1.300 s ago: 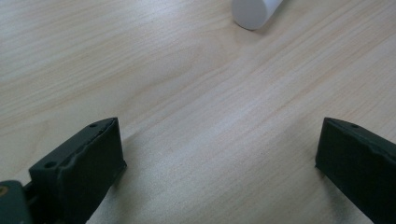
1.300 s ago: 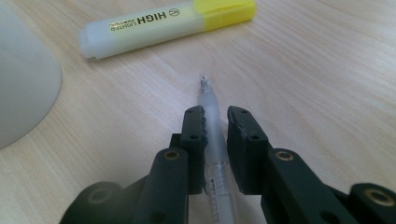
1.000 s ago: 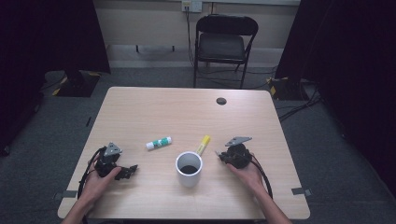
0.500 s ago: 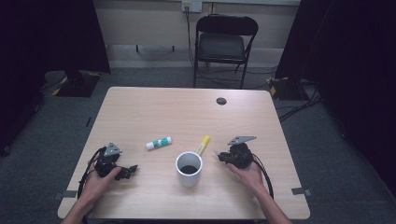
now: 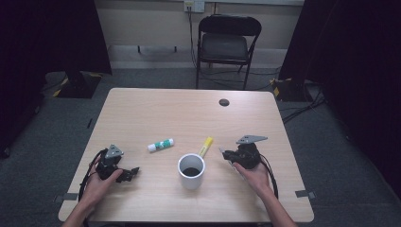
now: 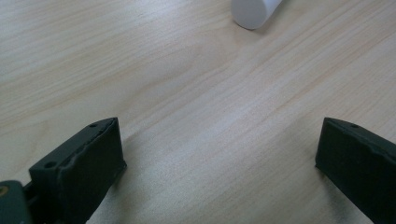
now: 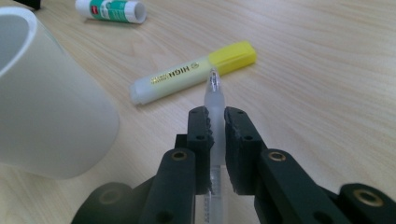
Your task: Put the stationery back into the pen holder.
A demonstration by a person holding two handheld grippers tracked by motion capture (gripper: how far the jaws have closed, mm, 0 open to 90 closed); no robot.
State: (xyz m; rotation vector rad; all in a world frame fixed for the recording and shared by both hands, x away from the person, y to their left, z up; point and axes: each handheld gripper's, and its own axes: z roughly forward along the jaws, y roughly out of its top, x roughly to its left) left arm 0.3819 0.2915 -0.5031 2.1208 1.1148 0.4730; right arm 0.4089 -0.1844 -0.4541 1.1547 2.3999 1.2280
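- Right tongs (image 7: pixel 215 126) clamped on a clear pen (image 7: pixel 215 100); pen tip sticks out past the jaws, its rear end cut off at the frame bottom. In the high view the right tongs (image 5: pixel 227 153) sit low over the bench (image 5: pixel 156 106), right of the mug, pen barely visible there.
- Left tongs (image 6: pixel 219 154) spread wide, nothing between the jaws, just bare bench wood; both jaws cut off by the frame edges. High view: left tongs (image 5: pixel 128 173) near the front-left bench edge, held by the left hand (image 5: pixel 101 182).
- White mug (image 5: pixel 191 170) between the two tongs, front centre; dark inside, contents hard to tell. In the right gripper view the mug (image 7: pixel 46 116) is cropped at left.
- Yellow highlighter (image 7: pixel 194 72) lies flat just beyond the pen tip, apart from it; in the high view its lower end is just behind the mug rim.
- Glue stick (image 5: pixel 160 144), green-and-white, farther left, lying flat, label too small to read.
- Back half of bench open, only a small dark round spot (image 5: pixel 224 102) near the far edge.
- Folding chair (image 5: pixel 227 40) behind the bench.
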